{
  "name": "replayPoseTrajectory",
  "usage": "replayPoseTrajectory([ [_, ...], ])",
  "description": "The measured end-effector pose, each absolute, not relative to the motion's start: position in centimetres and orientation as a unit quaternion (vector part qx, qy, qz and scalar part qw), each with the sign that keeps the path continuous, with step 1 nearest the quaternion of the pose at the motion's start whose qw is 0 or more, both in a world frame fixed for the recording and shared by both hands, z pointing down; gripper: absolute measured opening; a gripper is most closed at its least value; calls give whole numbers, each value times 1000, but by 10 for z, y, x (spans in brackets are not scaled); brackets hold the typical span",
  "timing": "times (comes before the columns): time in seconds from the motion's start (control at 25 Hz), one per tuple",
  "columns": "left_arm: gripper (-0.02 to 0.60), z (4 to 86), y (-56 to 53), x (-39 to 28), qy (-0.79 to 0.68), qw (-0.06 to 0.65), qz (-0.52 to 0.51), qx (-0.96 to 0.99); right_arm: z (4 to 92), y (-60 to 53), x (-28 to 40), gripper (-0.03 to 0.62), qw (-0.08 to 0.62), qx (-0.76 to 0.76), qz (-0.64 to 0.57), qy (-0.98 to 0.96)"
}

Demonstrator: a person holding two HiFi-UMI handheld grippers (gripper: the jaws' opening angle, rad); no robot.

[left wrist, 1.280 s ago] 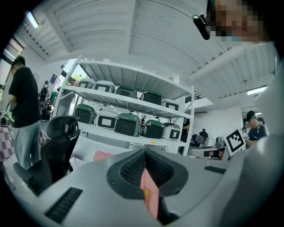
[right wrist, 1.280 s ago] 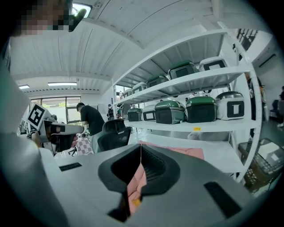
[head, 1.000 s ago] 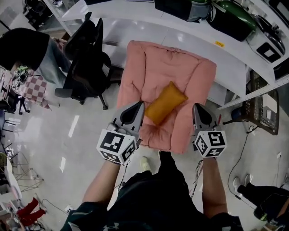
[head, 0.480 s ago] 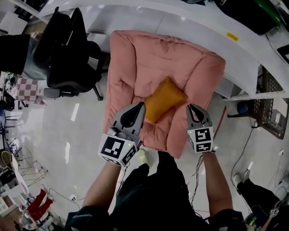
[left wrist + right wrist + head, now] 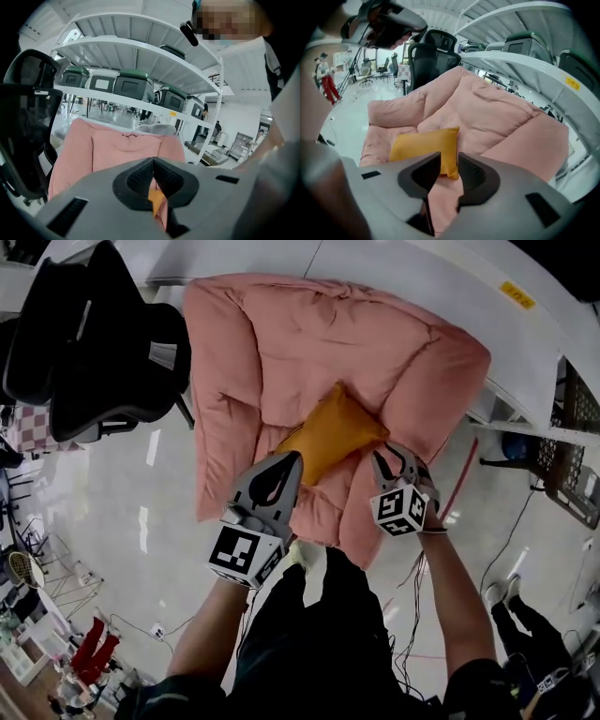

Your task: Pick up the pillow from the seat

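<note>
The orange pillow [image 5: 330, 437] lies tilted in the middle of the pink padded seat [image 5: 281, 324]. The left gripper [image 5: 292, 459], fingers pressed together, points at the pillow's 7 o'clock edge. The right gripper [image 5: 395, 461], at its 4 o'clock corner, has just been spreading its fingers; they stand apart, the corner showing beyond the gap, not pinched. A black office chair [image 5: 103, 352] stands at the seat's 9 o'clock

Orange pillow [image 5: 330, 432] sits mid pink seat [image 5: 272, 334]. Left gripper [image 5: 289, 463] is at its 8 o'clock, right gripper [image 5: 394, 459] at 4, jaws just been opening, nothing between. Black chair [image 5: 94, 343] at 9.
</note>
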State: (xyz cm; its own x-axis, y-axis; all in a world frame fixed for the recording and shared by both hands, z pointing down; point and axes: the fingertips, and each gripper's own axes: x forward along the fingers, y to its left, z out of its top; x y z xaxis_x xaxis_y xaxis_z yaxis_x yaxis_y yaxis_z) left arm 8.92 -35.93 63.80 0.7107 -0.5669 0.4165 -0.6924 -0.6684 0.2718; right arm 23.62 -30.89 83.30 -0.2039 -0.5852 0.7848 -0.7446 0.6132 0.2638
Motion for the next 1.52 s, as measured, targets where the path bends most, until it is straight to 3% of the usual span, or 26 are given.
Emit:
replayPoseTrajectory([
  [0.32,5,671,-369,91,-361,238,167,886,914,-306,239,156,595,325,-26,-735],
  [0.6,5,685,-372,85,-375,248,170,877,945,-315,241,212,635,307,-54,-706],
  [0.88,5,697,-373,79,-391,255,169,868,965,-329,254,213,679,300,-90,-664],
  [1.04,5,696,-373,79,-391,255,168,868,970,-332,252,164,687,290,-111,-657],
  [1.24,5,692,-366,78,-386,257,176,868,969,-331,247,52,672,279,-102,-678],
  [1.52,5,679,-358,67,-384,241,180,873,949,-323,230,28,629,291,-24,-720],
])
